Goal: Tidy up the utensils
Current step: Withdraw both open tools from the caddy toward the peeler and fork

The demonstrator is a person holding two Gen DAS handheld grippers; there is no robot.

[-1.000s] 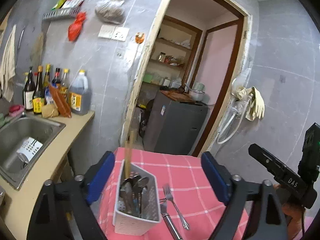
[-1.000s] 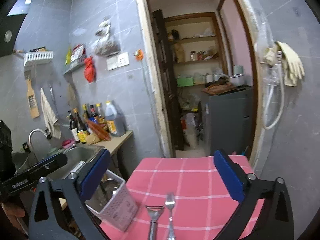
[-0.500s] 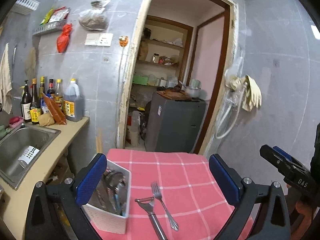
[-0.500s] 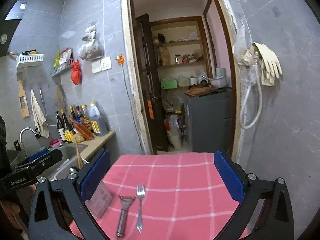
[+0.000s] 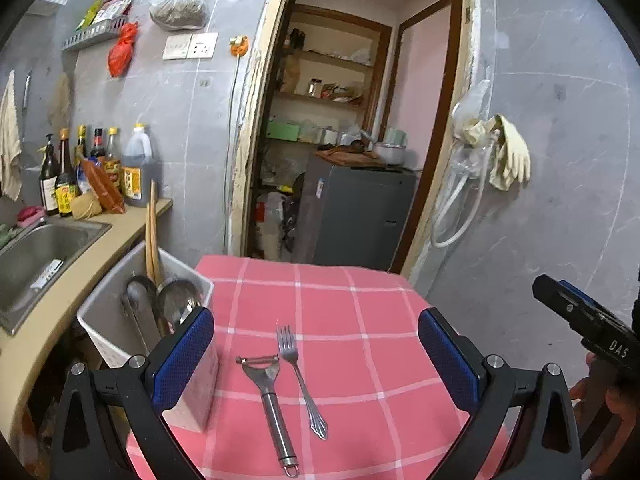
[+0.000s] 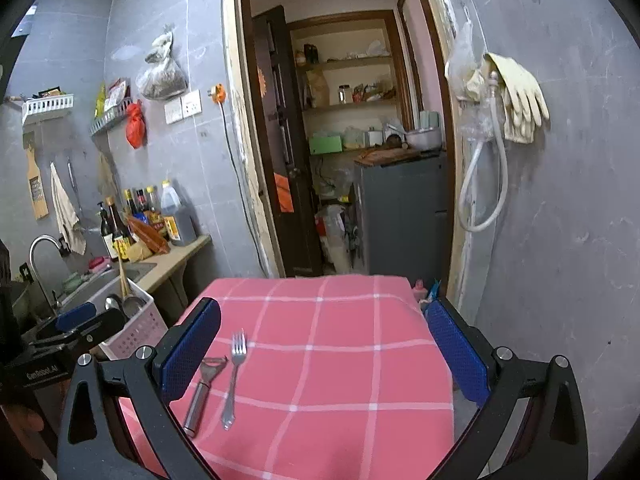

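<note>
Utensils not yet sorted: a peeler (image 5: 269, 396) and a fork (image 5: 300, 376) lie side by side on the pink checked worktop (image 5: 352, 320), just apart, handles toward the cameras, heads pointing away.

Left gripper (image 5: 316, 364): jaws spread wide, nothing between the blue pads (image 5: 182, 360). Peeler and fork lie below and just ahead of it, roughly midway between the fingers, peeler on the left-finger side.

Right gripper (image 6: 324, 350): jaws also spread wide and empty. From this view the peeler (image 6: 202, 390) sits close to the left finger, partly behind its pad; the fork (image 6: 234, 376) is just inside it. The right half of the gap shows only bare cloth.

White utensil caddy (image 5: 120, 320): stands at the worktop's left edge, just beyond and outside the left gripper's left finger. It holds two spoons (image 5: 176, 304) bowl-up and a pair of wooden chopsticks (image 5: 152, 236) standing upright. In the right wrist view the caddy (image 6: 140, 324) shows behind the other gripper's body.

Further left: beige counter with a steel sink (image 5: 36, 252), a row of sauce bottles (image 5: 64, 176) and a large oil jug (image 5: 138, 168) against the grey tiled wall.

Straight ahead, past the worktop's far edge: an open doorway, a grey cabinet (image 5: 360, 216) inside, shelves above it.

Right wall: rubber gloves (image 5: 508, 156) and a looped white hose (image 5: 456, 208) hanging.
</note>
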